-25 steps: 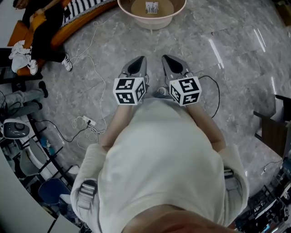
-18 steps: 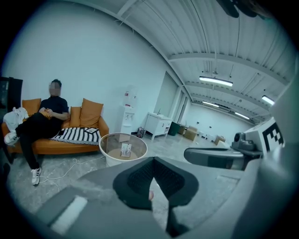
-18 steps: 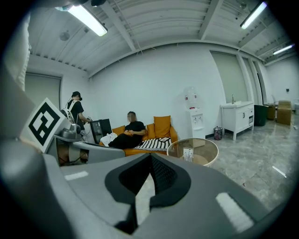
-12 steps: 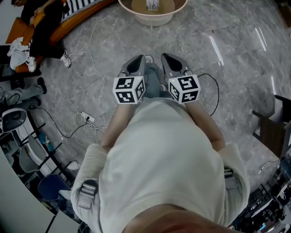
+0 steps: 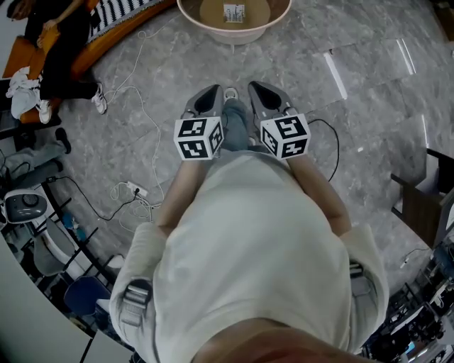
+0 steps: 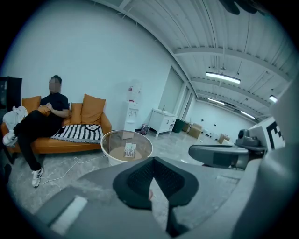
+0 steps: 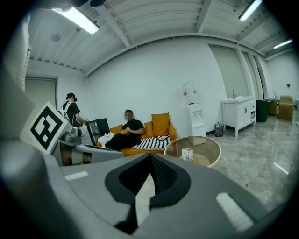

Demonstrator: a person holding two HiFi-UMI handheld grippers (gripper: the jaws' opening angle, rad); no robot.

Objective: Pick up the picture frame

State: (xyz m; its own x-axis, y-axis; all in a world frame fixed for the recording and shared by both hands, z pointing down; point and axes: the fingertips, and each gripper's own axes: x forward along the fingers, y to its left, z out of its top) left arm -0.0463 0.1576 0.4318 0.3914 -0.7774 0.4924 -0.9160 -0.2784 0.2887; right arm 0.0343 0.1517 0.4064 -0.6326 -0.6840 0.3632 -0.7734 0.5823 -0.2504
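Note:
The picture frame [image 5: 233, 12] is a small pale upright card on the lower shelf of a round glass-topped table [image 5: 206, 34] at the top of the head view. It also shows in the left gripper view as the frame [image 6: 129, 150] on the table [image 6: 103, 145], and in the right gripper view as the frame [image 7: 187, 154] on the table [image 7: 215, 144]. My left gripper [image 5: 211, 96] and right gripper [image 5: 257, 90] are held side by side in front of my chest, well short of the table. The left gripper [image 6: 152, 186] and the right gripper [image 7: 150, 179] are shut with nothing between them.
An orange sofa [image 5: 106, 35] with a seated person [image 6: 44, 114] lies left of the table. White cables and a power strip [image 5: 135, 188] trail over the grey floor. A dark chair [image 5: 425, 205] stands at the right. A water dispenser [image 7: 191, 109] and white cabinet [image 7: 238, 114] line the far wall.
The person has stepped forward: a trouser leg and shoe now show between the two grippers. Both grippers moved slightly up the picture, still shut and side by side.

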